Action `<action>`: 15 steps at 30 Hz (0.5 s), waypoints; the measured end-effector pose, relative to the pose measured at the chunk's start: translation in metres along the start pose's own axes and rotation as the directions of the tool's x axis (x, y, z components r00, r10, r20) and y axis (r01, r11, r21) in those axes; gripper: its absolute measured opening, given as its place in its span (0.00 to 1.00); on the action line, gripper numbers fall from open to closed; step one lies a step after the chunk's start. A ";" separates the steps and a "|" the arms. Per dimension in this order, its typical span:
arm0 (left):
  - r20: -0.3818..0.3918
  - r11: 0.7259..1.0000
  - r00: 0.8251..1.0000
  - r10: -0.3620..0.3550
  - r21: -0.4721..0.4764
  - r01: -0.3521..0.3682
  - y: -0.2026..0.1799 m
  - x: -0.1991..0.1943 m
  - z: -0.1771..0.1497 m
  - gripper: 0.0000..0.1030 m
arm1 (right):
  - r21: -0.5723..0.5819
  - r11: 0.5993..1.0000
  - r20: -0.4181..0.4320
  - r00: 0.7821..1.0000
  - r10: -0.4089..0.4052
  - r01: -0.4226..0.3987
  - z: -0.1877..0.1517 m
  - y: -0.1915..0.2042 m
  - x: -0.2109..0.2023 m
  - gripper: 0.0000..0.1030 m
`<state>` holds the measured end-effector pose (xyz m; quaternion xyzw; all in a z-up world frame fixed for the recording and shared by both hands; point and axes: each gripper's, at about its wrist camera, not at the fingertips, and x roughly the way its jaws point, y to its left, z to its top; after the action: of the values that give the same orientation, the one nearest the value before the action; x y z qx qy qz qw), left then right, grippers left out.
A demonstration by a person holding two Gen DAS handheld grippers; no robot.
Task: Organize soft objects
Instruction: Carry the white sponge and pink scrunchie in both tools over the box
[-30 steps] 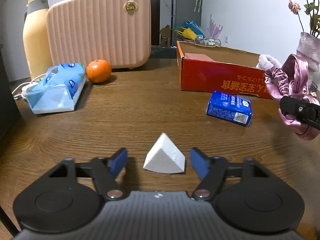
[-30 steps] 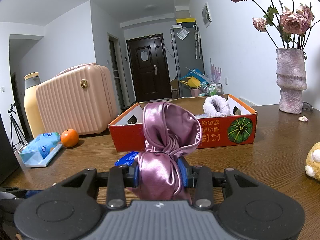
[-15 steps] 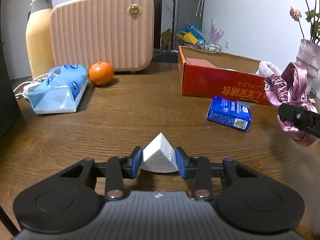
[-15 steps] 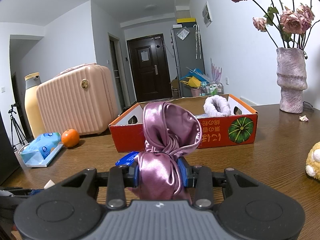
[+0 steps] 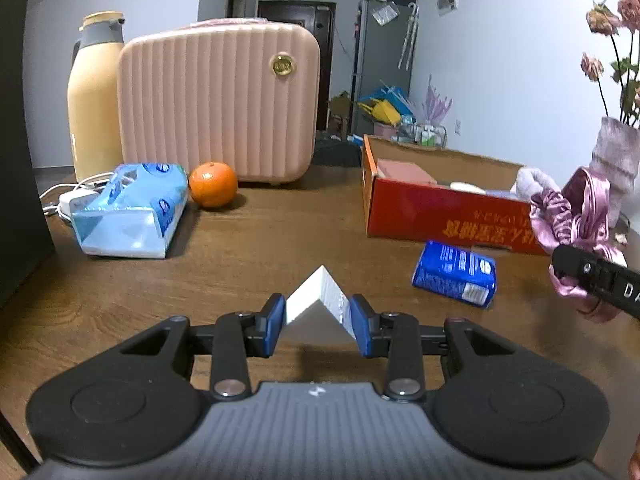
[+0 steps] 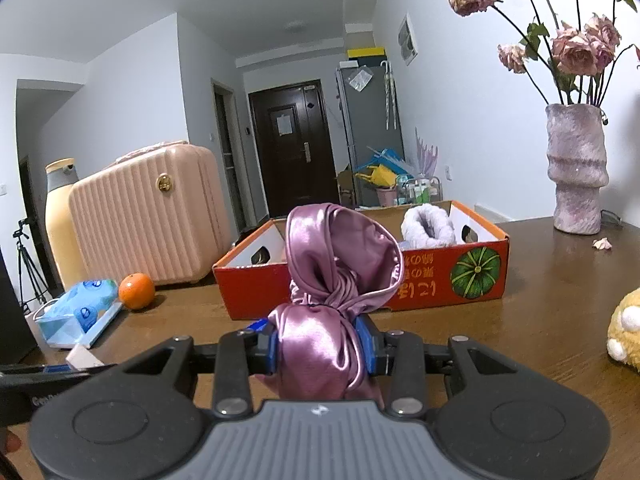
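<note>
My left gripper (image 5: 319, 322) is shut on a white foam wedge (image 5: 318, 300), lifted just off the brown table (image 5: 260, 248). Its blue pads press the wedge from both sides. My right gripper (image 6: 322, 344) is shut on a bunched pink satin cloth (image 6: 332, 276) and hovers in front of the red cardboard box (image 6: 440, 280). The same pink cloth (image 5: 576, 216) shows at the right edge of the left wrist view. Inside the red box (image 5: 432, 212) lies a fluffy lilac ring (image 6: 428, 226). A blue tissue packet (image 5: 454, 274) lies on the table before the box.
A pink ribbed case (image 5: 218, 104), a yellow flask (image 5: 94, 96), an orange (image 5: 213, 184) and a wet-wipes pack (image 5: 132, 210) stand at the back left. A lilac vase with dried roses (image 6: 576, 168) and a yellow plush toy (image 6: 626, 330) sit to the right.
The left gripper's jaws closed onto the white wedge and raised it slightly off the table, tilting upward. The right gripper kept still with the pink cloth.
</note>
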<state>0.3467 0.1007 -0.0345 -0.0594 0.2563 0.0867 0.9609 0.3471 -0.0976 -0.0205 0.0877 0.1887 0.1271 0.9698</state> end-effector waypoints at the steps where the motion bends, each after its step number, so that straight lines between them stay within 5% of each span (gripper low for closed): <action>1: 0.007 1.000 1.000 0.000 -0.004 0.000 0.000 0.000 0.001 0.36 | -0.001 1.000 0.004 1.000 -0.002 0.002 0.001 0.000 0.000 0.35; 15: 0.098 0.999 0.995 -0.011 -0.033 0.014 -0.019 0.003 0.021 0.36 | -0.010 0.999 0.069 0.997 -0.034 0.035 0.010 -0.006 0.011 0.35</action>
<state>0.3629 0.0859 -0.0167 -0.0727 0.2069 0.0877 0.9717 0.3620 -0.1013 -0.0160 0.0835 0.1561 0.1083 0.9782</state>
